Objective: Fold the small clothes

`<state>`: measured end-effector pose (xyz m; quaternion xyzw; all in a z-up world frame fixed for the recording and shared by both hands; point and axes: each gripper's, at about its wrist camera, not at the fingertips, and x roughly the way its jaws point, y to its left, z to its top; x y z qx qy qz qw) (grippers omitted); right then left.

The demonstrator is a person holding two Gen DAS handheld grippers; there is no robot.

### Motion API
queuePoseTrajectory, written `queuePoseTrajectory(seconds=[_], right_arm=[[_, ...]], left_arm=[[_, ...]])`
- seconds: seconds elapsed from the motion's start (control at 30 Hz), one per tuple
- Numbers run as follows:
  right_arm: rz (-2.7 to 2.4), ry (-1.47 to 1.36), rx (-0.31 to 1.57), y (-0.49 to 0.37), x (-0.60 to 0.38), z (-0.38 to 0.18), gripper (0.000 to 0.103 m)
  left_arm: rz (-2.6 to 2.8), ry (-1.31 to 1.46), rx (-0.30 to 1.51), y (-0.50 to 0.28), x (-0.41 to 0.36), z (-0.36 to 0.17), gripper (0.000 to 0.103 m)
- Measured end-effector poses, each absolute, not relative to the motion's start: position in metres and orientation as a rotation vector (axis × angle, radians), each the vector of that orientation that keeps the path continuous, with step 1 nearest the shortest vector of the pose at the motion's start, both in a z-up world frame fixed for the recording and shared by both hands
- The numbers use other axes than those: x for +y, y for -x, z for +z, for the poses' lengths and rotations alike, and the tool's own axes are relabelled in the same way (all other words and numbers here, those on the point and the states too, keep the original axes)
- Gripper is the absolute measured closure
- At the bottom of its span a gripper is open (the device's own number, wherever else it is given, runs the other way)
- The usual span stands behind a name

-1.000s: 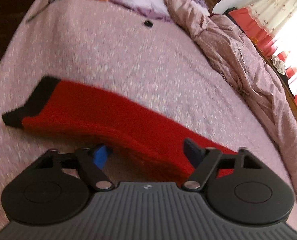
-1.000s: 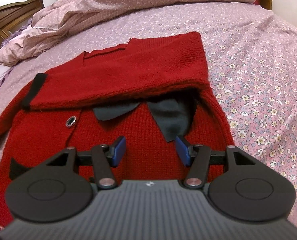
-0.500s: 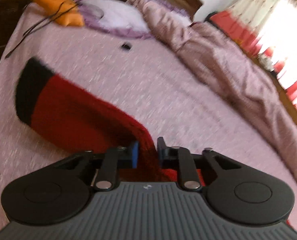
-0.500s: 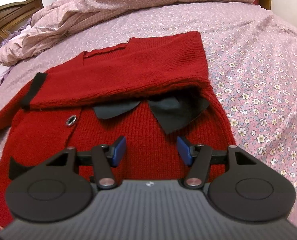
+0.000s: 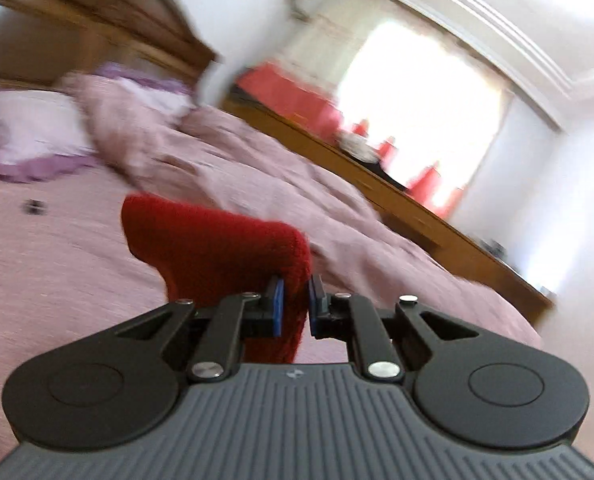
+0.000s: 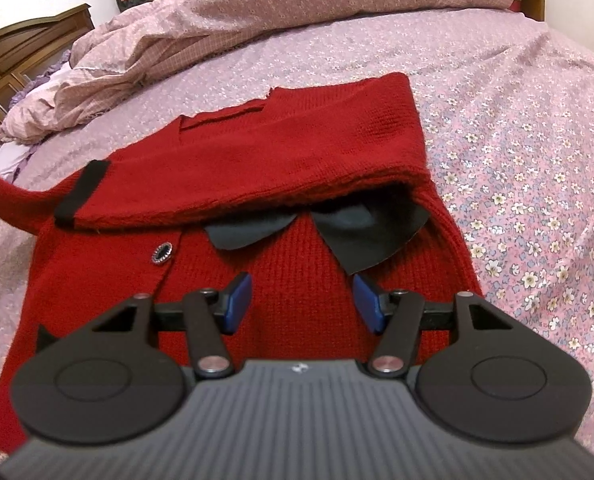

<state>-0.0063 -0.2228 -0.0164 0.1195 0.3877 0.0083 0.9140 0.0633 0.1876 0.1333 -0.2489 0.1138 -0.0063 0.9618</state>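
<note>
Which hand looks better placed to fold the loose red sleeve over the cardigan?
Left. The left hand-held gripper is shut on the sleeve, lifted off the bed. The right hand-held gripper hangs open over the cardigan, holding nothing.

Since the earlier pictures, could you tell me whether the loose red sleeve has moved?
Yes. The red sleeve, clamped in the left gripper, has risen off the bedspread towards the headboard.

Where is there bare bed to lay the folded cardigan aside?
Bare floral sheet lies right of the red cardigan, running to the bed edge. A narrower bare strip sits between the cardigan and the bunched duvet behind it. The left side is crowded: the lifted sleeve held by the left gripper.
</note>
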Motion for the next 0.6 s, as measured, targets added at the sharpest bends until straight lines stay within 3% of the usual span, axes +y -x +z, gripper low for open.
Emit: queuePoseTrajectory(seconds=[0.33,0.6], right_arm=[[-0.006,-0.246,0.789,0.012,-0.232,-0.016,0.044],[-0.025,-0.264,0.794,0.013,-0.241,-0.021,0.045]], left_arm=[[-0.274,0.371,0.468,-0.096,0.044,0.072,0.089],[-0.353,0.235,0.616,-0.096,0.002,0.018,0.087]])
